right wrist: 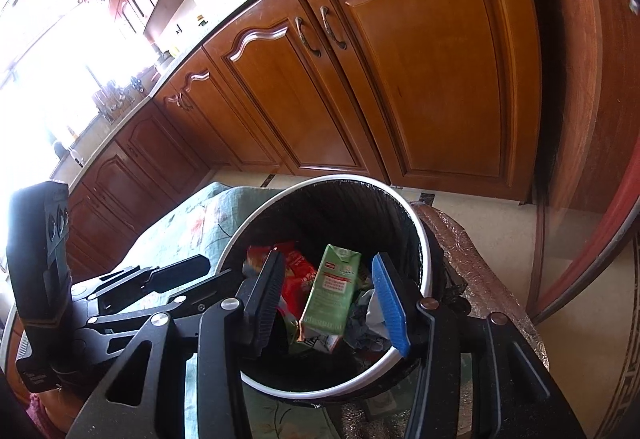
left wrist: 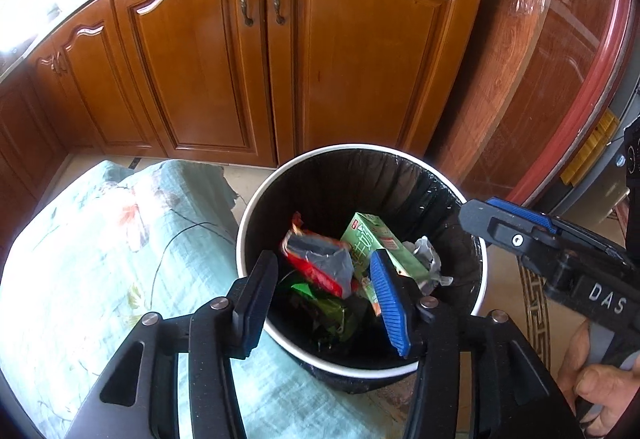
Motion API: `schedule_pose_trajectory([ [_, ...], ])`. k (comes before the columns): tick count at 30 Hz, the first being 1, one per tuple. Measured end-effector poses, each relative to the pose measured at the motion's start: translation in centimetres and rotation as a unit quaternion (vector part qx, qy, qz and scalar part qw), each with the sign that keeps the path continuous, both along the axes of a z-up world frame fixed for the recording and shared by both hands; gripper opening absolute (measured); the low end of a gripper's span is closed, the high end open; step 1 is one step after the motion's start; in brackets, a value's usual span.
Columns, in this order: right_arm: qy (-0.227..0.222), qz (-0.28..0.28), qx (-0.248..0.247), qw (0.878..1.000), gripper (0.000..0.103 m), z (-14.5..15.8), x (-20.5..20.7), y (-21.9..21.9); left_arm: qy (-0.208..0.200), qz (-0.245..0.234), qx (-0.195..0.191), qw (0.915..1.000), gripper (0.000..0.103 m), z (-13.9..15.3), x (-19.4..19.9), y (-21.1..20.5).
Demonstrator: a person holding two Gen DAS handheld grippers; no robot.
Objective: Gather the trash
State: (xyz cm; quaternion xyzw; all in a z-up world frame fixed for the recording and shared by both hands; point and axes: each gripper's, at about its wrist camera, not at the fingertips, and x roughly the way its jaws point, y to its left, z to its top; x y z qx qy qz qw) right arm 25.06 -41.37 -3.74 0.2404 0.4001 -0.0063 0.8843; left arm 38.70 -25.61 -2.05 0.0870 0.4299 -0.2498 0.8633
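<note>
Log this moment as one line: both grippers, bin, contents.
left gripper: open, empty, over bin | right gripper: open, empty, over bin | trash bin: black liner | contents: green carton, red wrapper, crumpled paper

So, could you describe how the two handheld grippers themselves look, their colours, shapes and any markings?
Both are black, angular linkage frames with silver round pivot bolts. The left gripper has one black ribbed finger pad and one blue ribbed pad; the right gripper has the same pairing. White letters "DAS" mark the right gripper's body. A bare hand grips its grey handle; no sleeve shows.
</note>
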Motion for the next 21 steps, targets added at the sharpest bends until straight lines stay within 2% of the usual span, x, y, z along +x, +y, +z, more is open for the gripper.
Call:
schedule_pose_trajectory([
  [3,-0.007,-0.004,0.005,1.000,0.050,0.4,-0.7,0.1,-0.003,0.013,-0.016,0.9998,0.049,0.3,-1.1,1.7],
  [10,-0.034,-0.014,0.007,0.999,0.064,1.5,-3.3,1.6,-0.018,0.048,-0.073,0.9960,0.051,1.4,-5.7,6.2],
  [15,-0.060,-0.017,-0.006,0.998,0.068,2.7,-5.9,3.9,-0.061,0.067,-0.099,0.9910,0.064,2.0,-10.1,9.5],
  [21,-0.090,-0.020,-0.037,0.995,0.086,4.2,-9.3,7.0,-0.099,0.086,-0.127,0.9832,0.073,2.0,-15.4,12.9],
])
